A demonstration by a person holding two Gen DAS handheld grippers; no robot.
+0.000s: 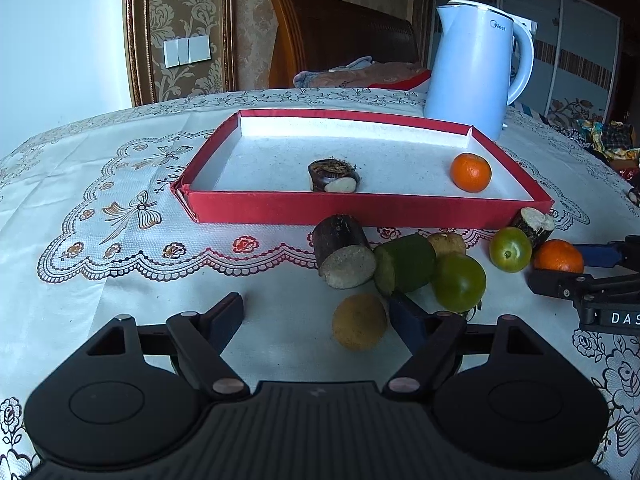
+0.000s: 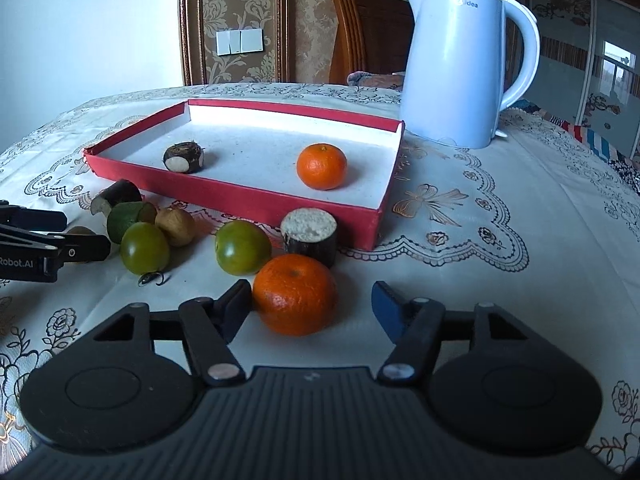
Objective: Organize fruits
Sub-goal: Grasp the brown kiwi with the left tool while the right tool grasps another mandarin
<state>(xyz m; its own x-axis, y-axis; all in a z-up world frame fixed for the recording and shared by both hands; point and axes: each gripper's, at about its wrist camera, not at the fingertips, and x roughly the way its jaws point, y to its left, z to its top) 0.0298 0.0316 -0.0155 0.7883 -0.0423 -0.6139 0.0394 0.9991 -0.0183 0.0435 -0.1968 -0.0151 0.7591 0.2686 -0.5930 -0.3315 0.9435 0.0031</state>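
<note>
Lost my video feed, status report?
Both grippers open: left gripper around brown fruit, right gripper around orange. Red tray holds two pieces. Nothing blocking.

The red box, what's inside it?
Inside the red box sit one orange and one dark sugarcane piece. Its near wall hides a strip of the floor.

A table (image 1: 120,288) covered with a flowered white cloth (image 2: 500,240).

A red tray (image 1: 360,210) and a pale blue kettle (image 1: 474,68) are set on it. Oranges, green fruits, brown round fruits and cut dark stalk pieces are scattered on the cloth just in front of the tray.
</note>
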